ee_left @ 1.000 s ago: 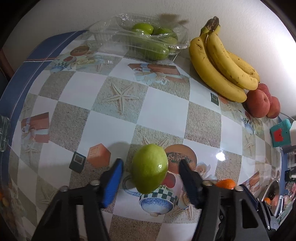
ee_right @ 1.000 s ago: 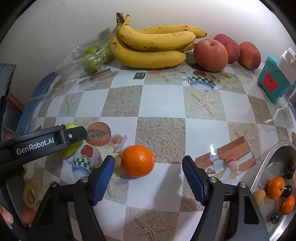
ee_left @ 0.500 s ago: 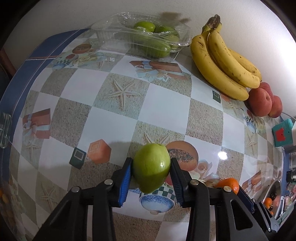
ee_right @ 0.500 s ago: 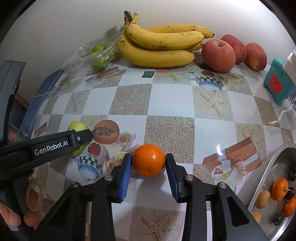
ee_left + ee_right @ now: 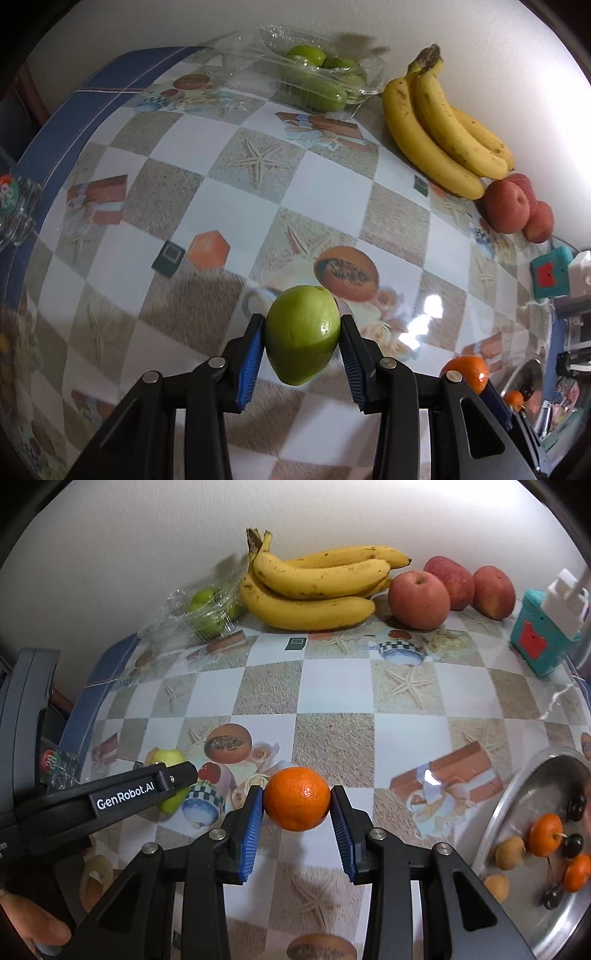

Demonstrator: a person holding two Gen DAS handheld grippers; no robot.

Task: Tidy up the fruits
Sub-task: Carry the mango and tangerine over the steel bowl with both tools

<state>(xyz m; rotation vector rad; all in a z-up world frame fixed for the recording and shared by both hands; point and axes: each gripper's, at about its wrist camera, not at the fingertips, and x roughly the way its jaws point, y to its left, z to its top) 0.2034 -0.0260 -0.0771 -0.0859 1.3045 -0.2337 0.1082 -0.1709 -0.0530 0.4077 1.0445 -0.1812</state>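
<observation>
Left hand-held gripper (image 5: 302,338) clamped on green fruit (image 5: 302,334), long axis upright; right one (image 5: 297,801) on orange (image 5: 296,799).

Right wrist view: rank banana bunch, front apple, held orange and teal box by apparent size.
1. banana bunch
2. orange and front apple look alike; the orange is nearer, so unranked
3. teal box, partly cut off

Both tools share one build. The left gripper (image 5: 303,354) has black plastic linkage arms, angular and open-framed, joined by round silver screws, and each finger ends in a blue ribbed pad (image 5: 251,360). The right gripper (image 5: 297,829) has the same black arms, silver screws and blue ribbed pads (image 5: 252,830). Seen from the right wrist, the left tool's black finger carries white "GenRobot.AI" lettering. Bare skin of the person's hand (image 5: 35,921) shows at the lower left edge.
</observation>
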